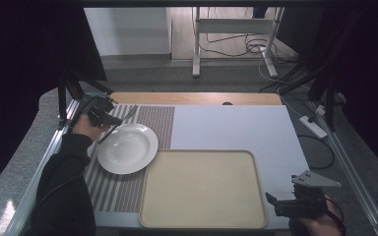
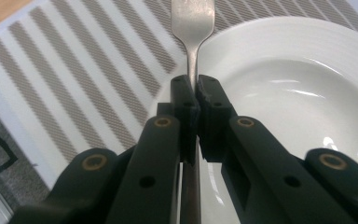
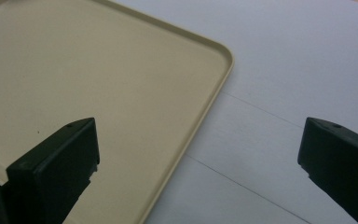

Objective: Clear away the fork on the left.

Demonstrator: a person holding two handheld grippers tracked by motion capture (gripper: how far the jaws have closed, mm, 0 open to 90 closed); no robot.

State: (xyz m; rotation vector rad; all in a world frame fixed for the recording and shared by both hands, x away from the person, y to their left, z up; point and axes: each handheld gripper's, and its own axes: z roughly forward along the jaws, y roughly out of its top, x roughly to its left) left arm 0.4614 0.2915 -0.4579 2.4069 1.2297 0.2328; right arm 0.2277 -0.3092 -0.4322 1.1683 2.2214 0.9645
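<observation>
A metal fork (image 2: 193,28) is pinched by its handle between the jaws of my left gripper (image 2: 195,86), which is shut on it. In the high view that left gripper (image 1: 109,119) sits over the far left of the striped placemat (image 1: 118,189), and the fork (image 1: 129,113) lies slanted beside the rim of a white plate (image 1: 128,148). The plate (image 2: 303,88) lies just right of the fork's neck. My right gripper (image 1: 274,203) hangs open at the near right corner of the beige tray (image 1: 202,189), its jaws spread wide over the tray's edge (image 3: 205,102).
The tray is bare and sits on a white table surface (image 1: 236,128), touching the placemat's right side. A wooden strip (image 1: 197,98) runs along the table's far edge. Dark frame posts (image 1: 61,101) stand at the far left, and cables and a power strip (image 1: 314,126) lie right of the table.
</observation>
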